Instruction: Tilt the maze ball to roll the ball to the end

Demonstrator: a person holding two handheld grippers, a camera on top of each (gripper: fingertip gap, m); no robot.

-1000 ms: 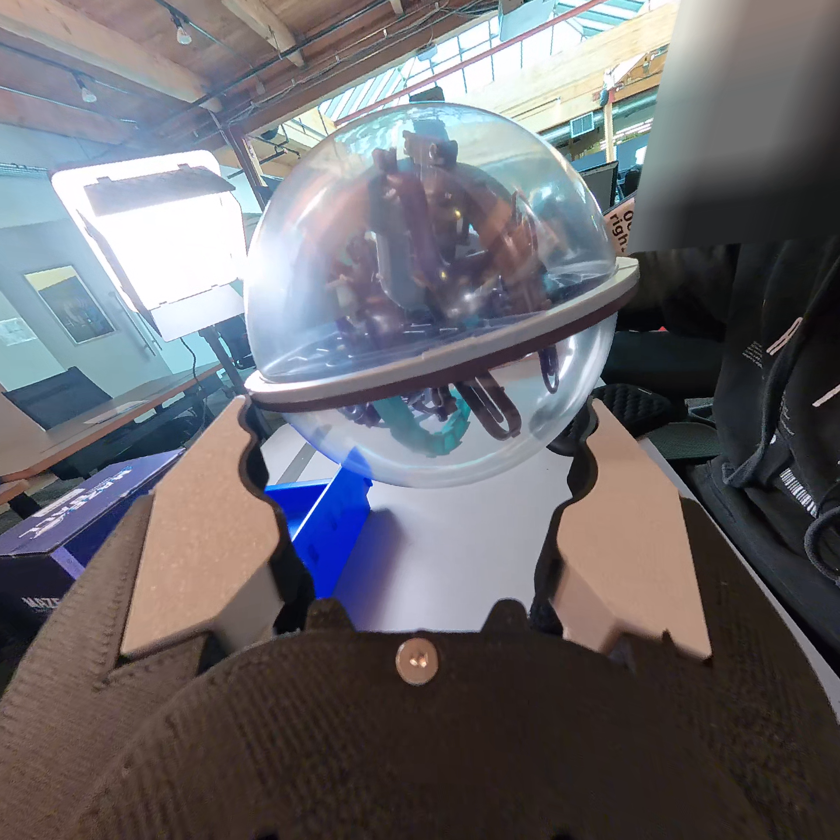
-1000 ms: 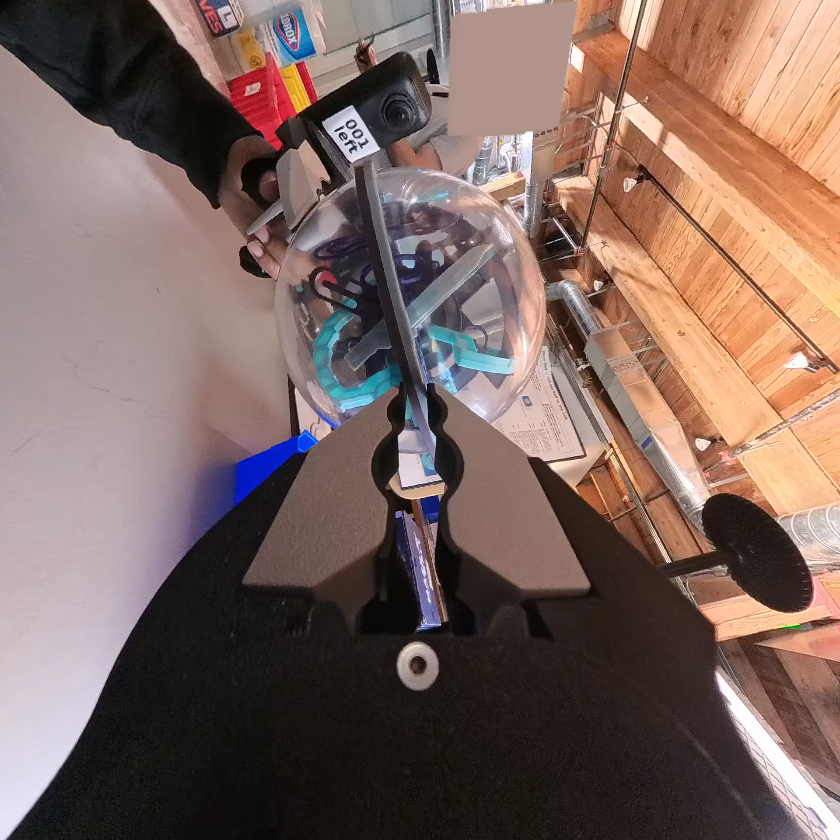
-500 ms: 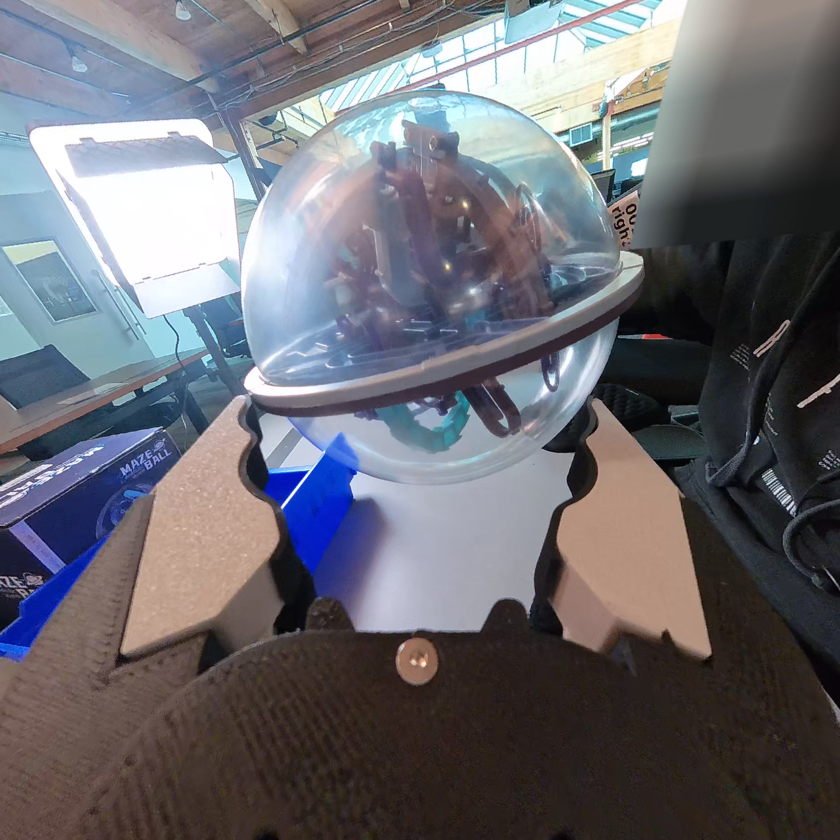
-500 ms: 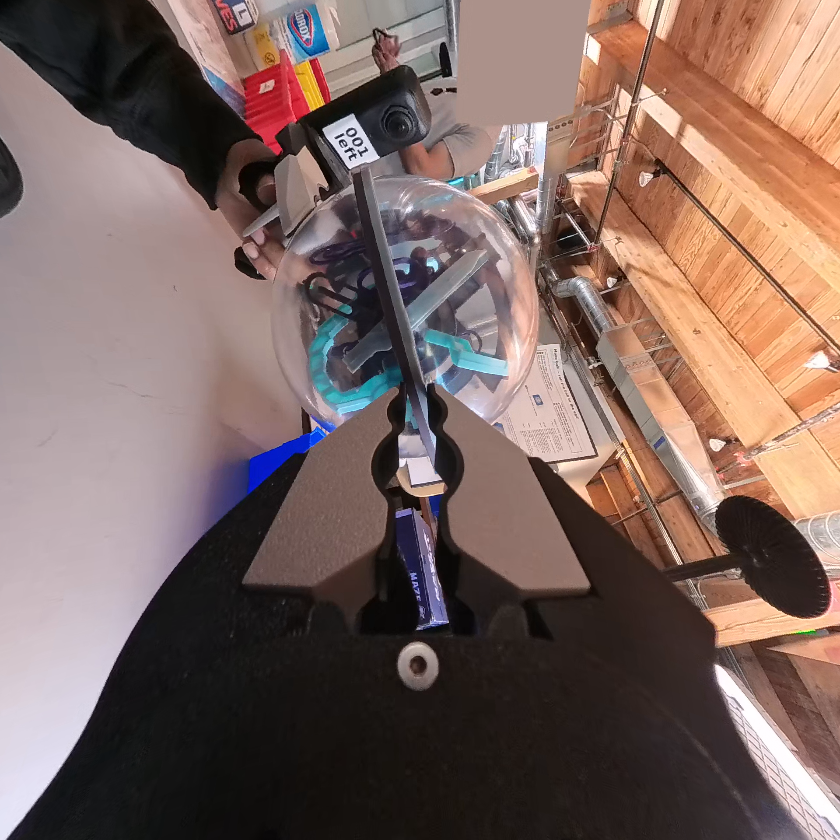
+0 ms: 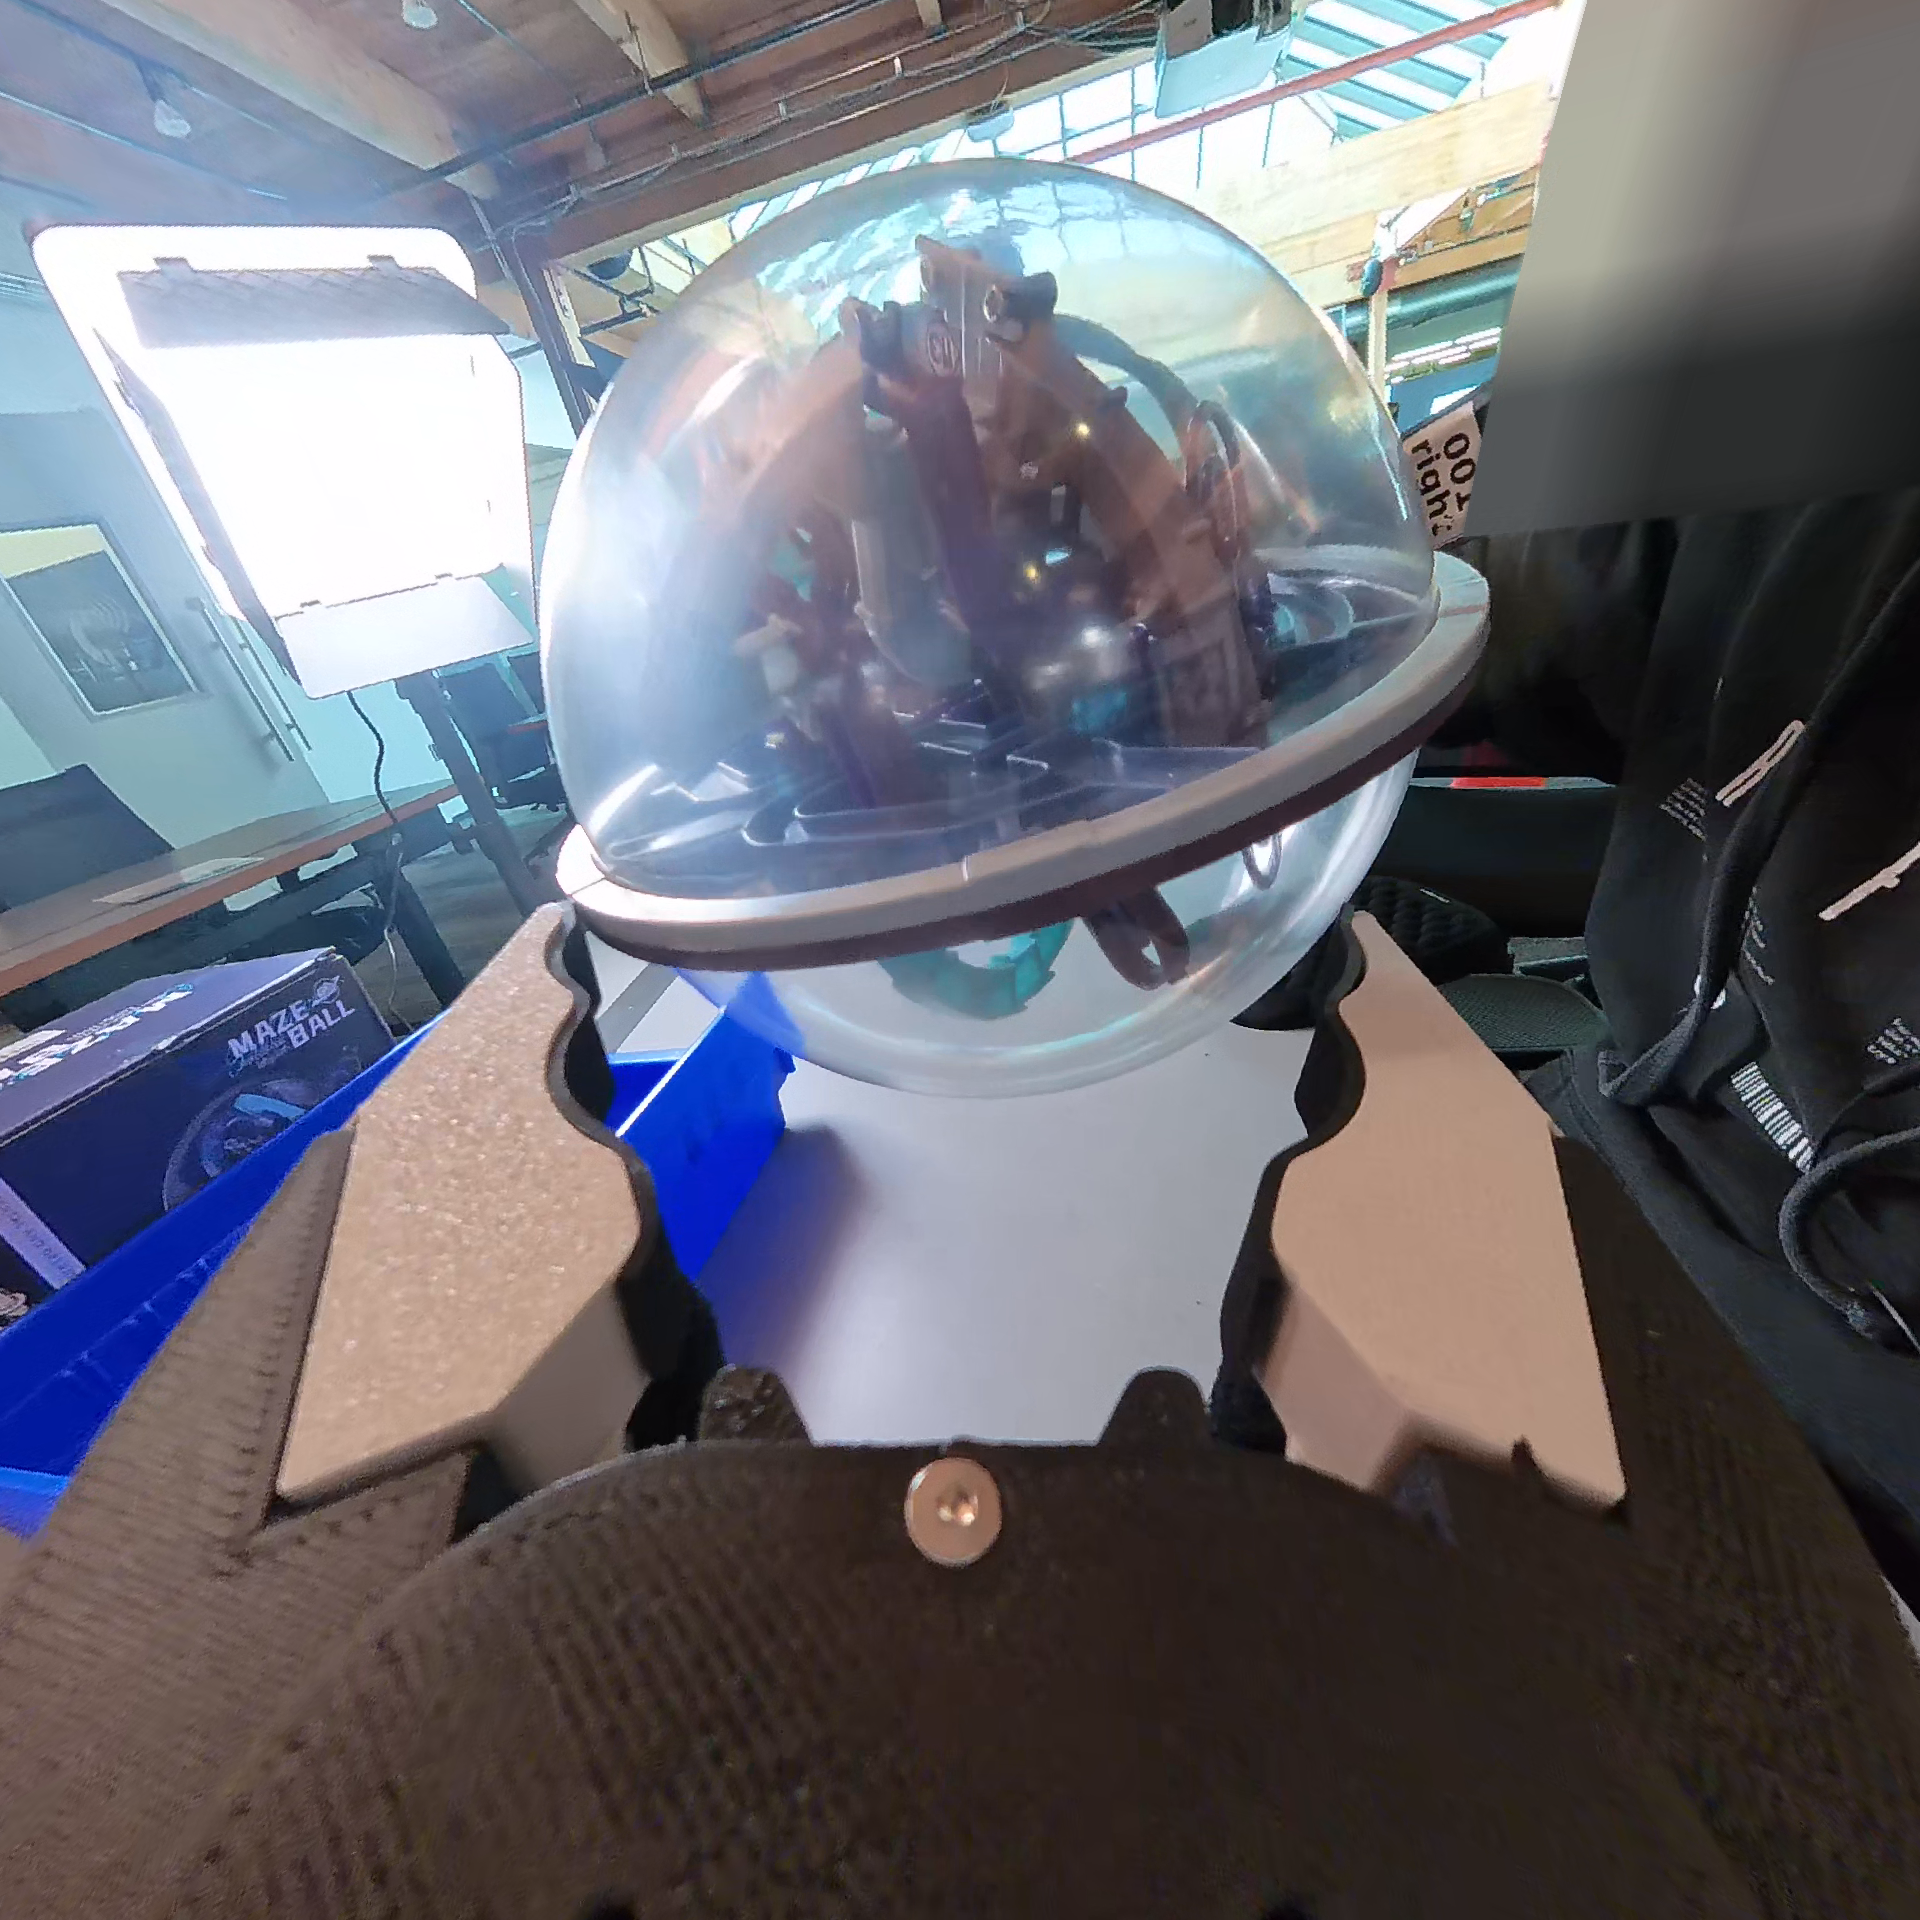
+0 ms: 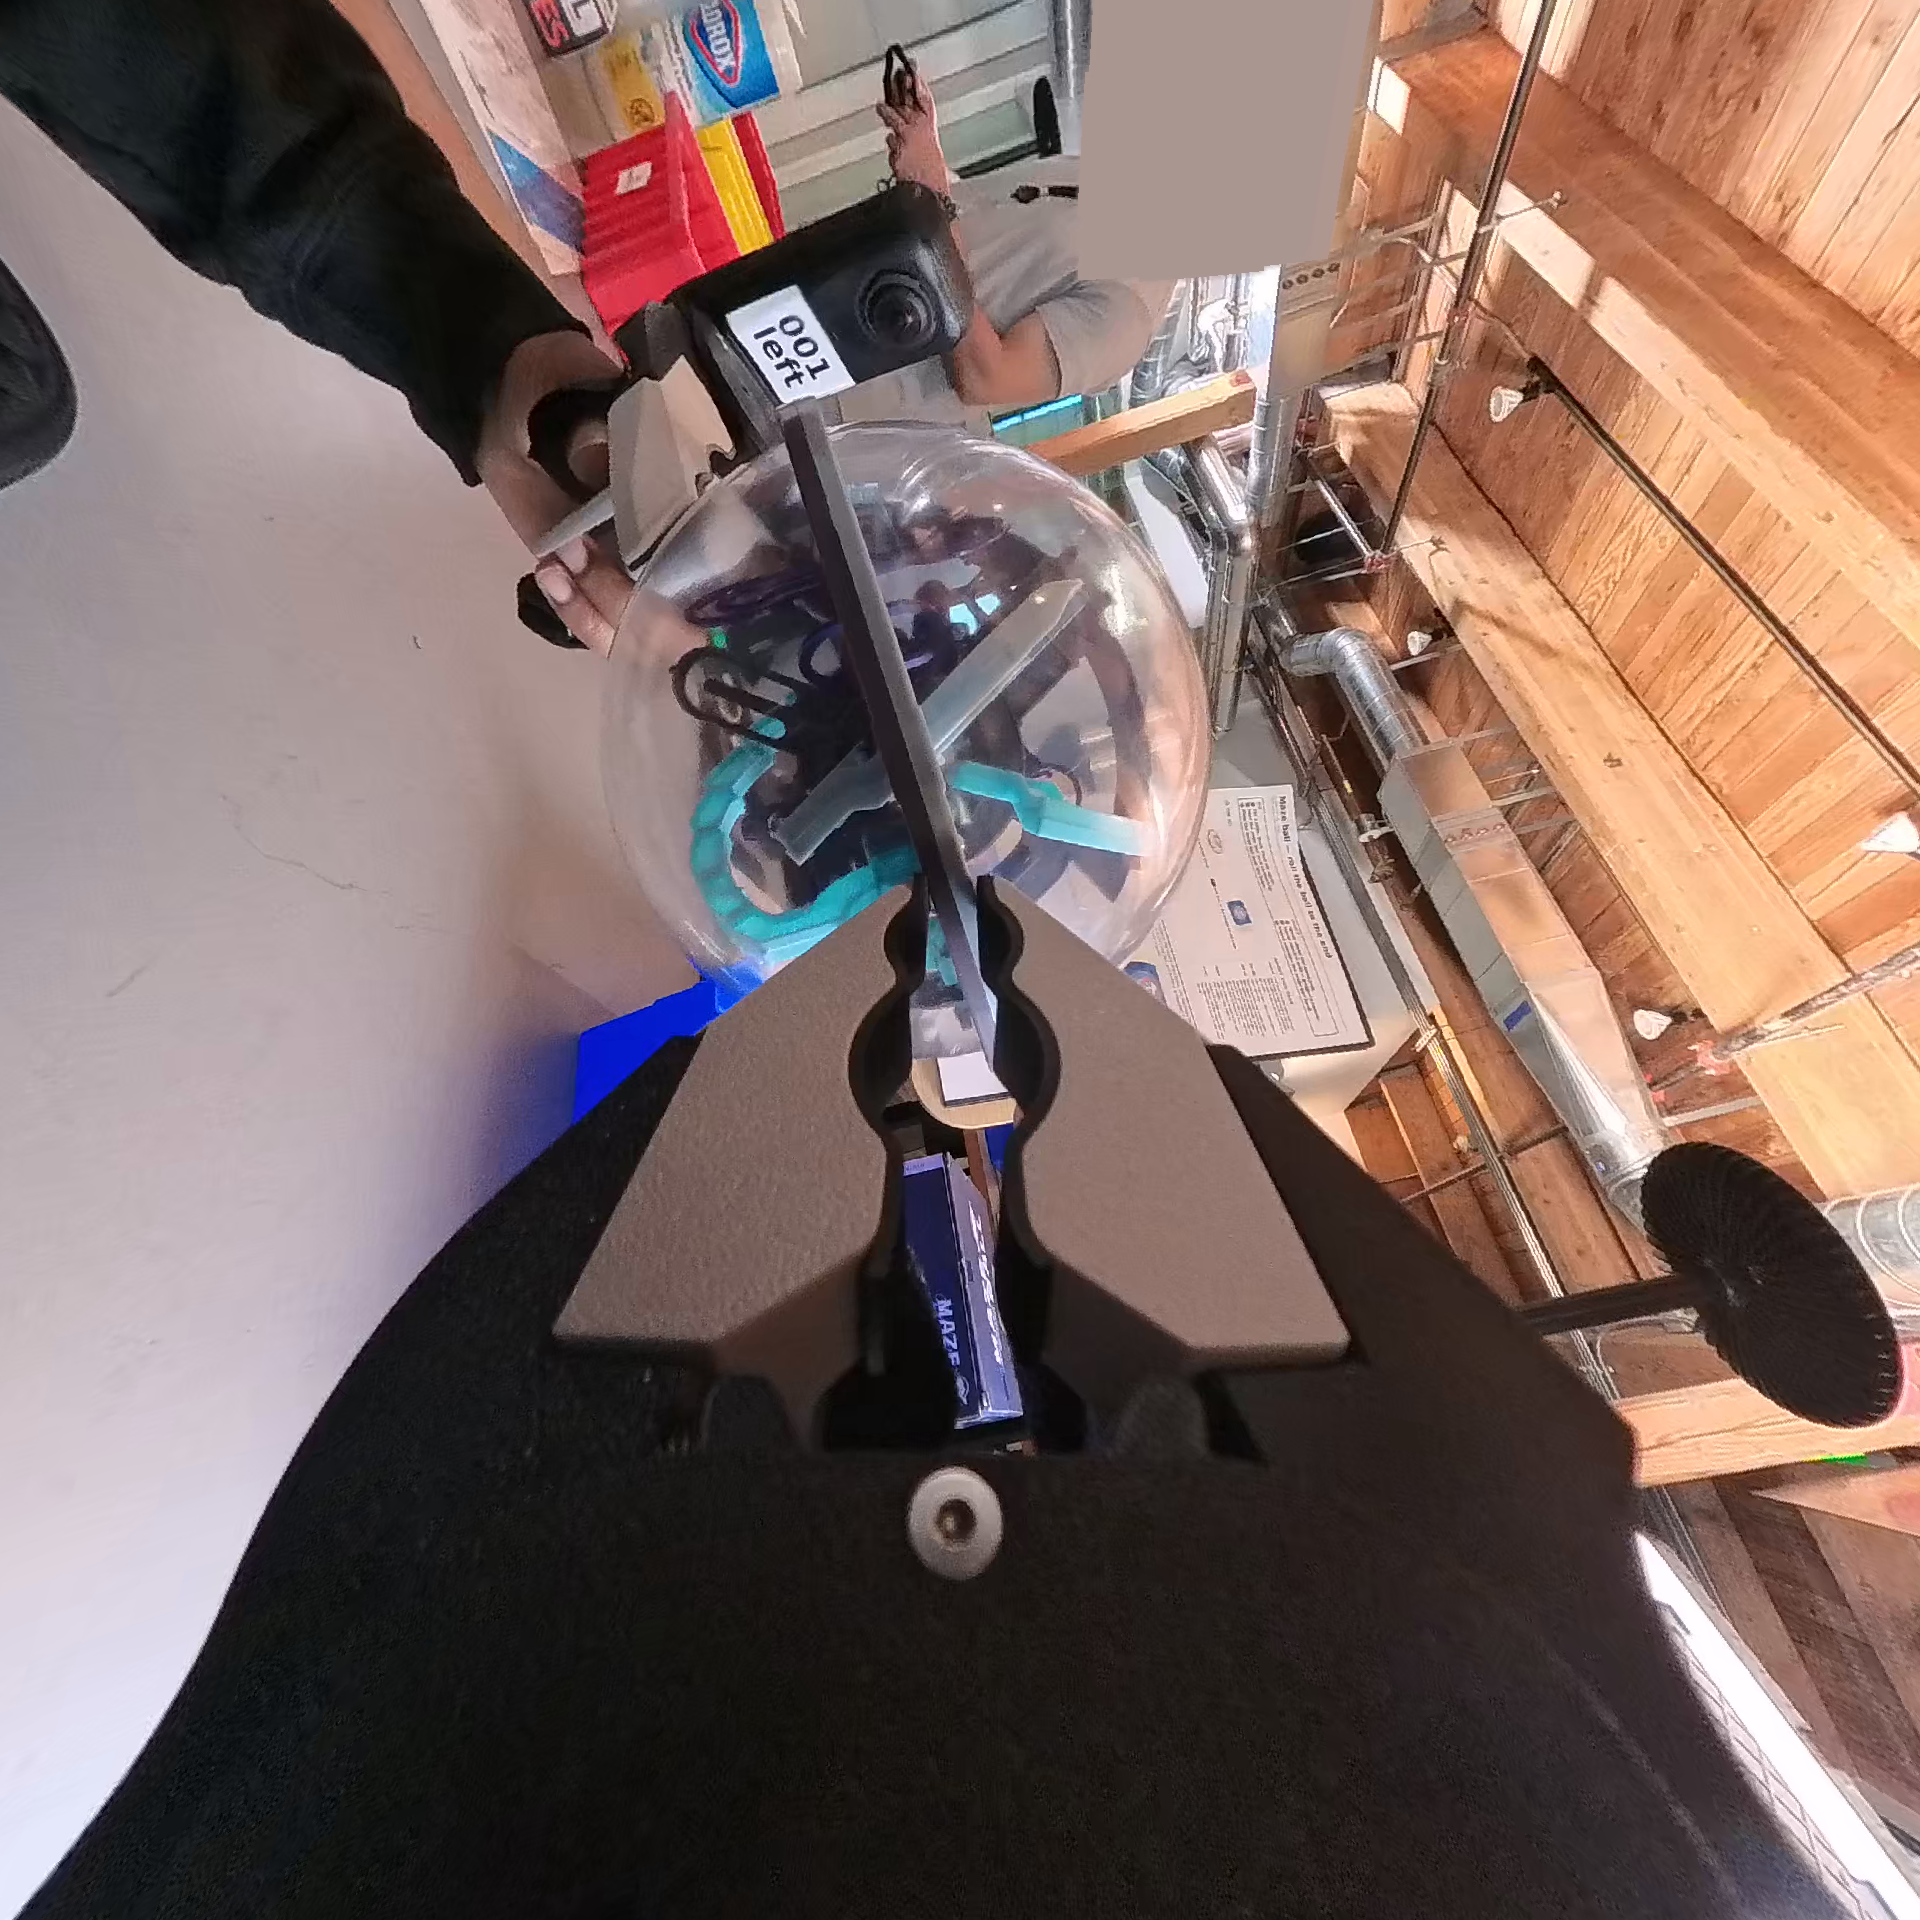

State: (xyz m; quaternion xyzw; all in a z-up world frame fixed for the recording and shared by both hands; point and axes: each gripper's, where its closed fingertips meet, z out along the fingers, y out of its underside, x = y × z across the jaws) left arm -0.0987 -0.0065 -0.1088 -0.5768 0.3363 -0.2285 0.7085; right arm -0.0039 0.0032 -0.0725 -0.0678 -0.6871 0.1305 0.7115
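Left wrist view: maze ball (image 5: pixel 987 623) lifted above the white surface (image 5: pixel 987 1247), my left gripper (image 5: pixel 956 966) spread wide, cradling its underside.

Right wrist view: right gripper (image 6: pixel 951 914) clenched on the equator rim (image 6: pixel 883 665). Shell looks rigid, slick, light; I'd hold the rim.

The small ball inside the maze ball (image 5: pixel 987 623) cannot be picked out among the tracks. The blue bin (image 5: pixel 125 1320) and dark box (image 5: pixel 156 1091) are cut off at the left edge.
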